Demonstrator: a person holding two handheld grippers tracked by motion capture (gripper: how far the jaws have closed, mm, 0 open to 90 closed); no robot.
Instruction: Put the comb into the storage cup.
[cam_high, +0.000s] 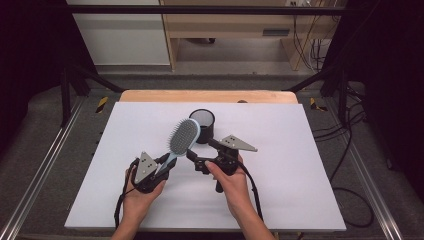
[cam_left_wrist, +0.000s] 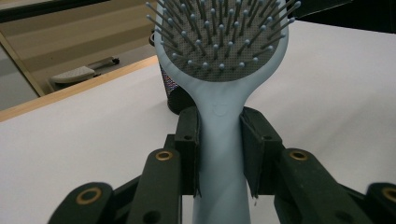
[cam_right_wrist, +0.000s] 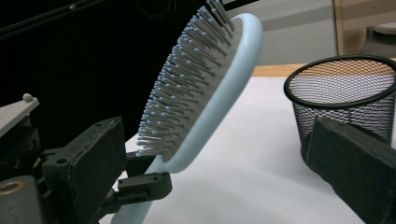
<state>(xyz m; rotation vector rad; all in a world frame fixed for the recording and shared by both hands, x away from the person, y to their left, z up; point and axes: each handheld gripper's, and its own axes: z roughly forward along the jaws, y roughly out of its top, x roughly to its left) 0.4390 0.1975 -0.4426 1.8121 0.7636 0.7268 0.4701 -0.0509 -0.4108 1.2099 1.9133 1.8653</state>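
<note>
Hairbrush (cam_left_wrist: 219, 70) handle clamped between left gripper (cam_high: 160, 167) jaws, head tilted up; right gripper (cam_high: 197, 157) jaws apart beside head.

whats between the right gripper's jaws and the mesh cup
Nothing: in the high view, bare white table separates the open right gripper from the mesh cup. The hairbrush, clamped in the left gripper, stands beside that stretch.
</note>
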